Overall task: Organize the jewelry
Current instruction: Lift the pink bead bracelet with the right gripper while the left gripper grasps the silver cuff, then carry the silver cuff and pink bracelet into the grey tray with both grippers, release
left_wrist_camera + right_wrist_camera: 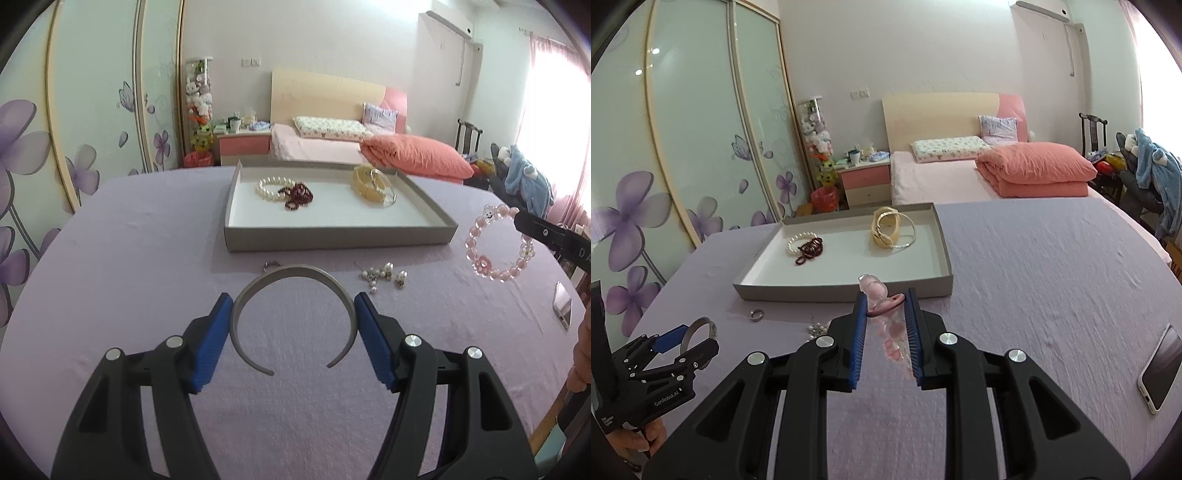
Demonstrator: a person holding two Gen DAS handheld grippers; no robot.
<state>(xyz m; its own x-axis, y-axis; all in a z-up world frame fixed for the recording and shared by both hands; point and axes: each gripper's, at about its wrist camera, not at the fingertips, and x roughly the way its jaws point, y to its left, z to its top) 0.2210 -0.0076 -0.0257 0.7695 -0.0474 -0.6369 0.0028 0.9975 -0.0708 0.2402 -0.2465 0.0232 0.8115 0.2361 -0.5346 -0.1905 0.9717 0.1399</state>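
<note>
Ring [757,314], plain in right view only

**Daylit room, blown-out window, fisheye bend**

Strong daylight from the window [554,110] at right washes that side white. Soft shadows lie under the tray [332,243]. Wardrobe doors [683,129] curve at the edges; corners vignette black. The pink bracelet [892,332] blurs close up.

The left tool [683,341] body reads, seemingly, "GenRobot.AI".
</note>
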